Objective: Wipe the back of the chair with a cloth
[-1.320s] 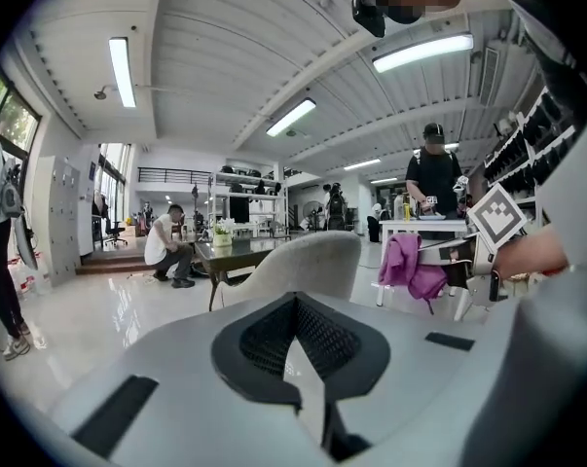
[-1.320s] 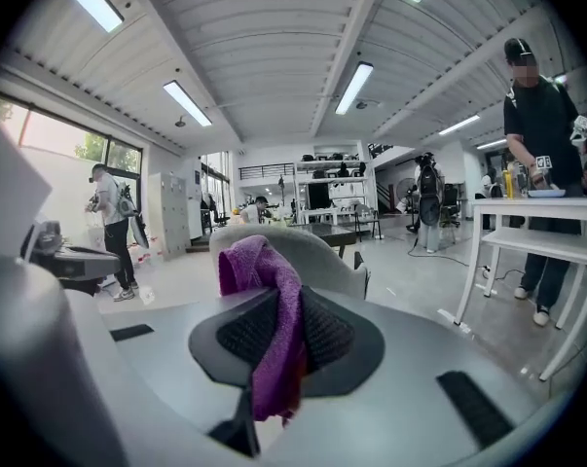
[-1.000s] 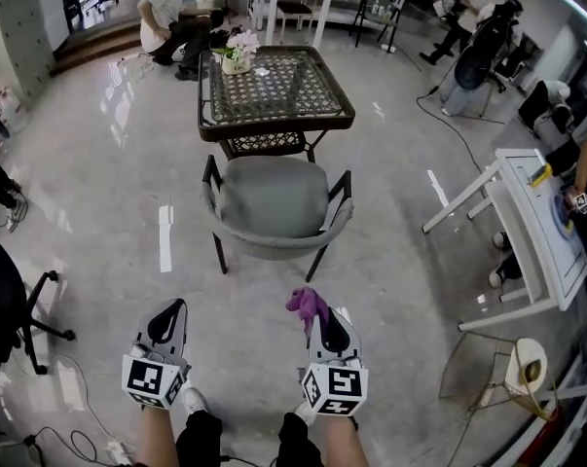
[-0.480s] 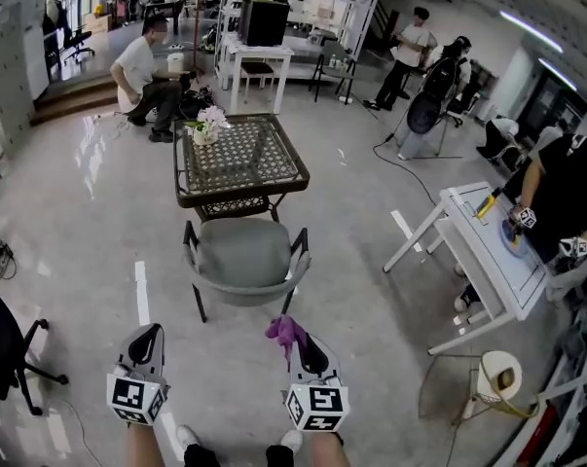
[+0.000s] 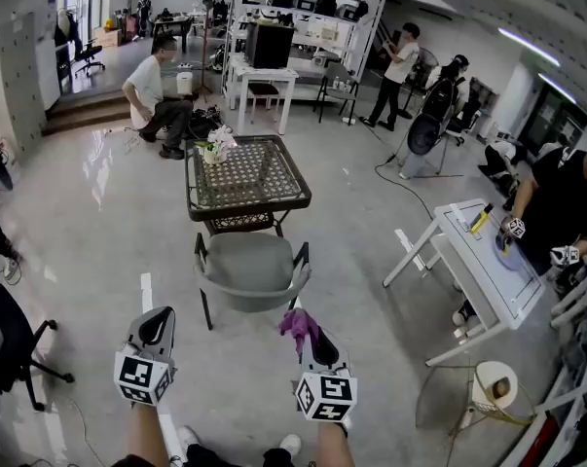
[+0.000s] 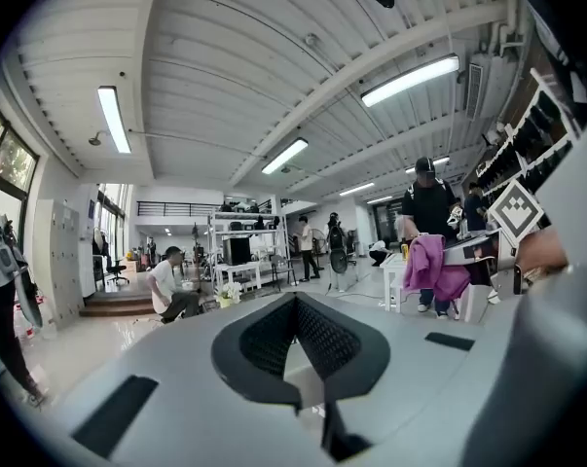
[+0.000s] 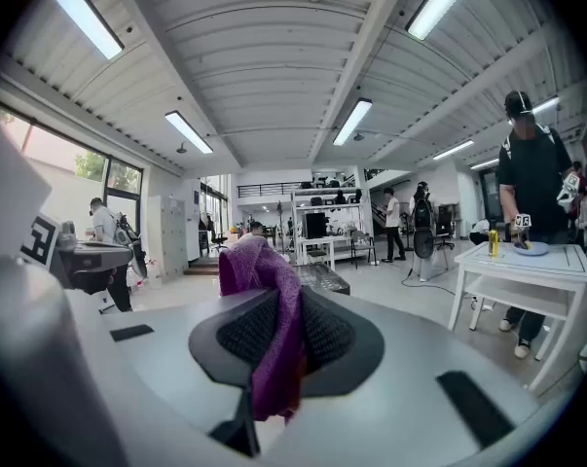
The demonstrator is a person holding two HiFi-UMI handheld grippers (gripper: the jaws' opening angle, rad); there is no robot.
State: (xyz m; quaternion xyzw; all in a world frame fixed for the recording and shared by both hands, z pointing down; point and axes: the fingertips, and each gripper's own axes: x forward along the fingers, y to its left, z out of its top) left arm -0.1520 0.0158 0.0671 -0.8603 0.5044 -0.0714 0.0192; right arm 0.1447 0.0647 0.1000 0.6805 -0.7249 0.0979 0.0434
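A grey chair (image 5: 250,269) with black legs stands on the floor ahead of me, its curved back turned toward me. My right gripper (image 5: 311,337) is held low in front of the chair and apart from it, shut on a purple cloth (image 5: 299,323). In the right gripper view the cloth (image 7: 266,321) hangs pinched between the dark pads of that gripper (image 7: 278,305). My left gripper (image 5: 157,323) hovers to the left, also short of the chair. In its own view the left gripper (image 6: 295,305) has its pads closed together with nothing held, and the cloth (image 6: 432,269) shows off to the right.
A wicker-topped table (image 5: 246,173) with a flower pot (image 5: 213,150) stands just behind the chair. A white table (image 5: 488,261) with a person at it is at the right. A black office chair (image 5: 6,343) is at the left. Several people are further back.
The head view has tipped up, so the chair now looks smaller and farther off. Both grippers stay low in front of me, the right still pinching the cloth.
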